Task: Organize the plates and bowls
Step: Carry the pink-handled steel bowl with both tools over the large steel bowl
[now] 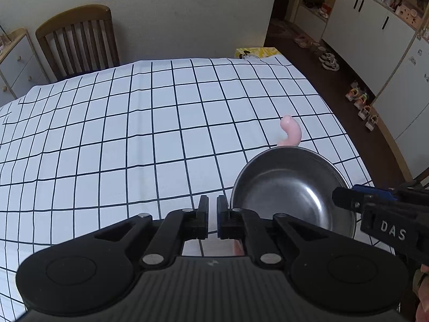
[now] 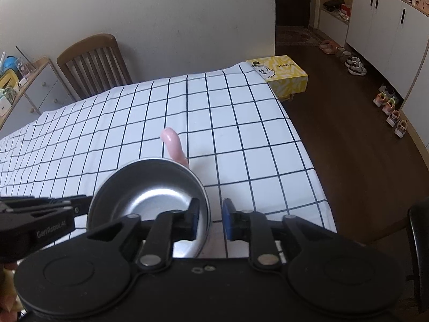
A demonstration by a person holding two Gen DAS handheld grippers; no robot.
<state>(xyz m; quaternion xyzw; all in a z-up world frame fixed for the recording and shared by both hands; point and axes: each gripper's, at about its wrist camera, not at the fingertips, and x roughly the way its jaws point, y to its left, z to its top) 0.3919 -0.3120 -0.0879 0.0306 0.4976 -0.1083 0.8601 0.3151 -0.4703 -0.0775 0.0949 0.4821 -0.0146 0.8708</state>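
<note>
Right gripper (image 2: 210, 218) straddles steel bowl (image 2: 150, 201) rim, seemingly unclamped.

A white tablecloth with a dark grid (image 2: 187, 123) covers the table. A wooden slat-back chair (image 2: 93, 64) stands at its far edge, toward 11 o'clock. A yellow cartoon-printed box (image 2: 284, 76) sits on the floor at the far corner, at 1 o'clock. Pairs of shoes (image 2: 391, 110) line the white cabinets (image 2: 386, 26) at 2 o'clock. A pale drawer unit (image 2: 34, 99) stands at 9 o'clock.
</note>
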